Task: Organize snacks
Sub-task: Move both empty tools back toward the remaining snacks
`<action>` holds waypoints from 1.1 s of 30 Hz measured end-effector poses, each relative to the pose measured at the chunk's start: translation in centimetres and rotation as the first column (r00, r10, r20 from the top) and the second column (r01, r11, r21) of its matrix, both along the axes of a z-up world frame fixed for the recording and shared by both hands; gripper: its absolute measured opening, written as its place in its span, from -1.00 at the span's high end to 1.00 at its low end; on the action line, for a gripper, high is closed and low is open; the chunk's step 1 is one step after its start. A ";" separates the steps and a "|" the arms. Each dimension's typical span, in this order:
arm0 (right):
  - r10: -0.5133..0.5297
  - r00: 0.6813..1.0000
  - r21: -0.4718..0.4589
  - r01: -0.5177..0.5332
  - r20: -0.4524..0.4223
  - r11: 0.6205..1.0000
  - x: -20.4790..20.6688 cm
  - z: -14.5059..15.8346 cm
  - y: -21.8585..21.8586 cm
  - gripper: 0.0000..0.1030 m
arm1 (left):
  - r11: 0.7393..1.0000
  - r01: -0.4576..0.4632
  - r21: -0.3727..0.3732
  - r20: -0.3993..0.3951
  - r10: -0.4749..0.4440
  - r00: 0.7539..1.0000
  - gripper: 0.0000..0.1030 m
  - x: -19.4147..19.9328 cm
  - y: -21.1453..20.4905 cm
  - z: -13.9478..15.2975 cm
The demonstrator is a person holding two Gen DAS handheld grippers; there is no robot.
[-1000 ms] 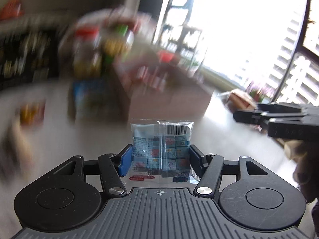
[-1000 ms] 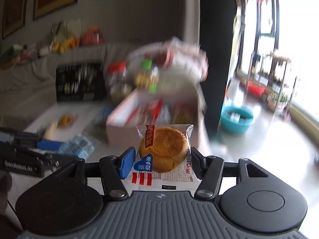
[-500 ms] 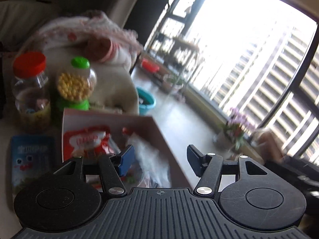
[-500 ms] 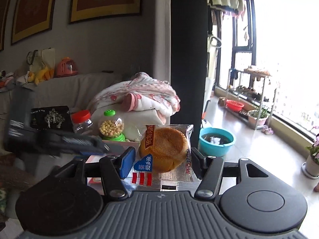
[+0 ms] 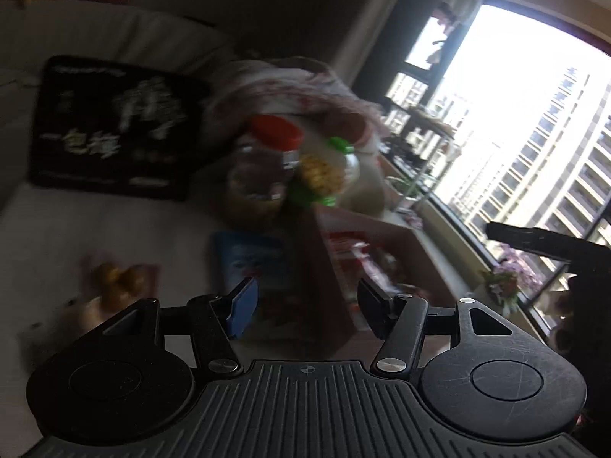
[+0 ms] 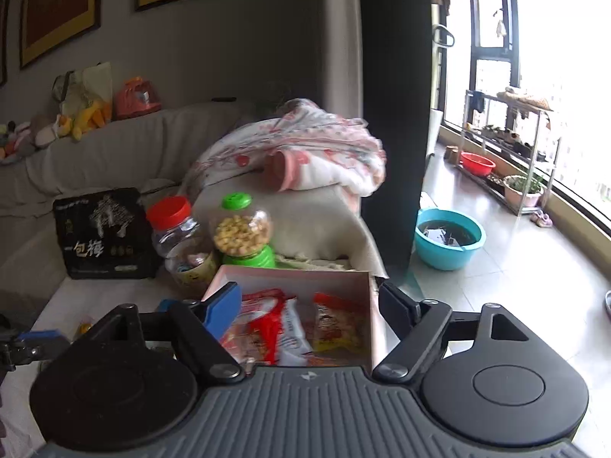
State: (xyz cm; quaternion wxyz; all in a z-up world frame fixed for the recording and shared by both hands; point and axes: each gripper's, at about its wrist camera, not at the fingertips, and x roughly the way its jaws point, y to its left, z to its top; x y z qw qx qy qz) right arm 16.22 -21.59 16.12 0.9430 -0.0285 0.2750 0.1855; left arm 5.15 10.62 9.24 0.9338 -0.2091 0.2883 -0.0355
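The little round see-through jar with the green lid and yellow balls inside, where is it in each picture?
Left wrist view: the round clear jar with the green lid sits just above the middle, blurred and tilted, right of the red-lidded clear jar.
Right wrist view: the same jar stands left of centre, behind the open pink cardboard box.
Shared landmark: the red-lidded jar, directly to its left in both views.

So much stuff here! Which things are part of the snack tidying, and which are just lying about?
Part of the job:
pink box
red snack packets
blue packet
red-lidded jar
green-lidded jar

Just lying about:
blanket
teal basin
plush toys
red basin
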 end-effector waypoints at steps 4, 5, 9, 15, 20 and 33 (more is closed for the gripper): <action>0.084 0.996 -0.086 -0.085 -0.017 0.993 -0.8 -1.1 4.9 -0.60 | 0.980 -0.198 0.034 -0.046 0.199 0.979 -0.24 -3.7 4.9 -2.5; 0.111 0.994 -0.111 -0.113 -0.025 0.987 -1.0 -1.6 6.5 -0.60 | 0.971 -0.233 0.047 -0.041 0.235 0.971 -0.24 -4.5 5.6 -2.9; 0.206 0.972 -0.128 -0.219 -0.109 0.967 -0.7 -3.6 12.6 -0.60 | 0.954 -0.294 0.065 -0.043 0.297 0.954 -0.24 -6.4 7.7 -4.2; 0.202 0.930 -0.080 -0.236 -0.308 0.968 5.2 -7.4 21.9 -0.58 | 0.971 -0.238 0.013 -0.038 0.239 0.970 -0.24 -7.5 7.7 -5.7; 0.195 0.927 -0.136 -0.249 -0.319 0.959 7.7 -10.7 27.5 -0.28 | 0.973 -0.229 -0.027 -0.052 0.227 0.972 -0.23 -8.7 8.6 -7.1; 0.428 0.819 -0.057 -0.483 -0.382 0.874 2.6 -15.0 33.1 -0.57 | 0.965 -0.250 -0.077 -0.068 0.245 0.967 -0.22 -9.9 10.4 -8.8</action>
